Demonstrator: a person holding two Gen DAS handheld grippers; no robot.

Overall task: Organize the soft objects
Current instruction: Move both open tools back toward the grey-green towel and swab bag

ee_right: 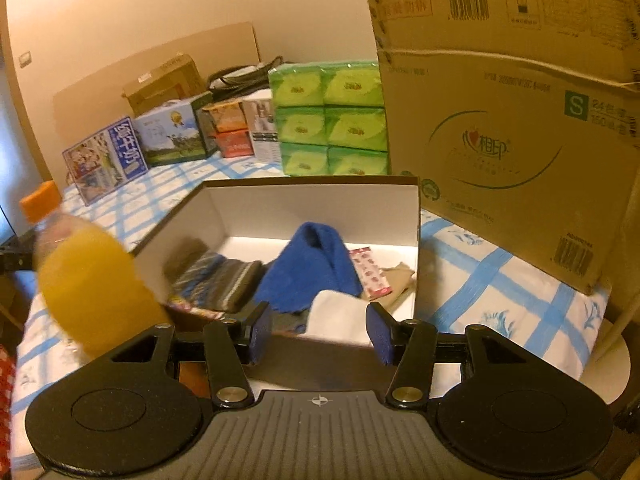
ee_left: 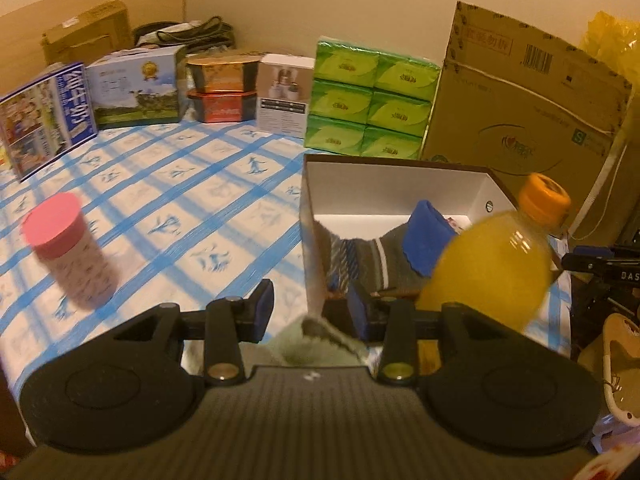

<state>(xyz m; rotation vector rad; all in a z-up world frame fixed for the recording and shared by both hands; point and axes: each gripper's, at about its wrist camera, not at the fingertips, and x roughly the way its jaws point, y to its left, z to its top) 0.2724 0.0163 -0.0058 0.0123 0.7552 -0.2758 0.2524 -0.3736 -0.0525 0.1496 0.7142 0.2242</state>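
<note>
Left wrist view: we are holding the left hand-held gripper (ee_left: 310,310) spread, a greenish cloth (ee_left: 316,346) lying loose between its jaws, low centre; the open box (ee_left: 400,184) is lying up-right.

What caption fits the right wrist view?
Open tongs before a white box holding socks and a blue cloth.

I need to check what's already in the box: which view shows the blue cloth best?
The right wrist view: the blue cloth lies draped in full inside the box. The left wrist view shows only its upper part, behind the orange bottle.
</note>
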